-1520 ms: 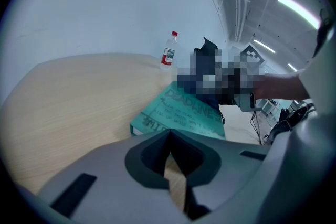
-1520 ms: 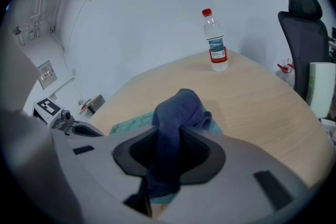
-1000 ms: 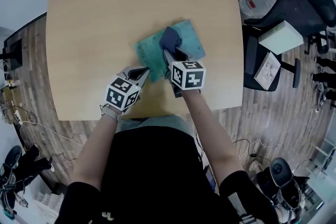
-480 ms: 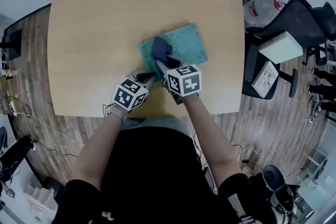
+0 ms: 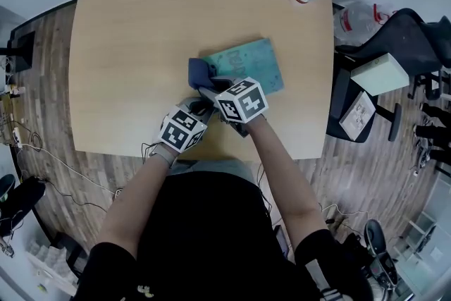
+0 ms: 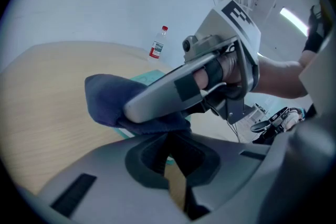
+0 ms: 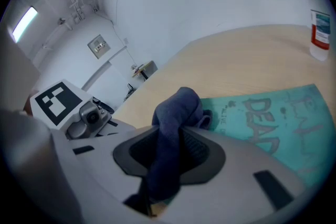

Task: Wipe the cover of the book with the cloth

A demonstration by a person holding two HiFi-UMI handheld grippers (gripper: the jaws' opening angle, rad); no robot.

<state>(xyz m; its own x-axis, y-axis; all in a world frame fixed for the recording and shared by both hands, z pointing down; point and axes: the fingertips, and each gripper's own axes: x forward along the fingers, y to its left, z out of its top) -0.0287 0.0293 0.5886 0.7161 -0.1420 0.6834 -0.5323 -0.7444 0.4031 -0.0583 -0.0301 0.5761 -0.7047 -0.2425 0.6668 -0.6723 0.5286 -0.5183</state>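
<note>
Sliding toward nine o'clock, the limp cloth, pinched mid-bunch by the right gripper, reaches the stiff book's edge; the left gripper is closed and empty.

a: any legible print on the book?
b: yes. teal cover, right gripper view: large hand-lettered "dead"; beside it, smaller, "alive o", the remainder illegible. further large letters to the right cannot be made out.
a: the bottle?
b: red and white label; print too small to read.
</note>
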